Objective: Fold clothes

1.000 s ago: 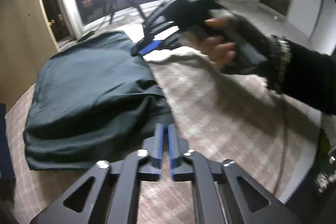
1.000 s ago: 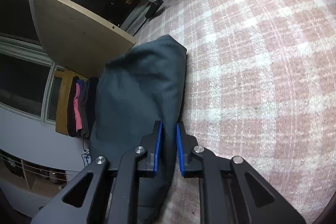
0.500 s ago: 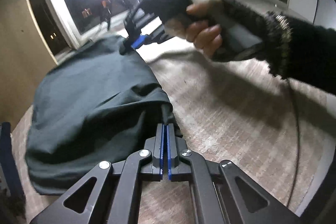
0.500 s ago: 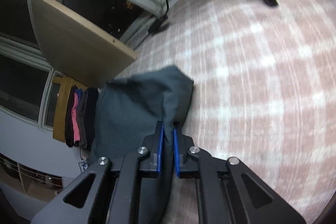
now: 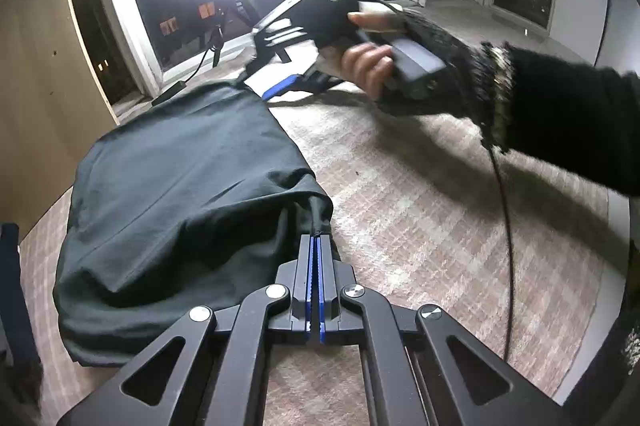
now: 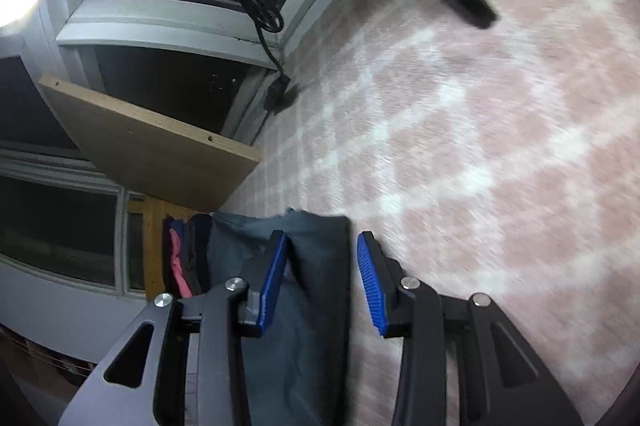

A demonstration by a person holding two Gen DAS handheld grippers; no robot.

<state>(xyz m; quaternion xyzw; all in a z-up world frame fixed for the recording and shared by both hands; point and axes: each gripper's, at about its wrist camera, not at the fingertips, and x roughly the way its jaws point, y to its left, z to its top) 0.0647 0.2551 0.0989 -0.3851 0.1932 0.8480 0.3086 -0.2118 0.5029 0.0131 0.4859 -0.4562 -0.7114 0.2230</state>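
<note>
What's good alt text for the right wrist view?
The right gripper, jaws open, hovers over a corner of a dark teal garment lying on a pink checked carpet. Behind it a wooden board leans near dark windows, with folded clothes stacked at left.

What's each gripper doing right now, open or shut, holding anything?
Left gripper: shut on a corner of the dark green garment.
Right gripper: open, holding nothing; garment lies between its fingers.
</note>
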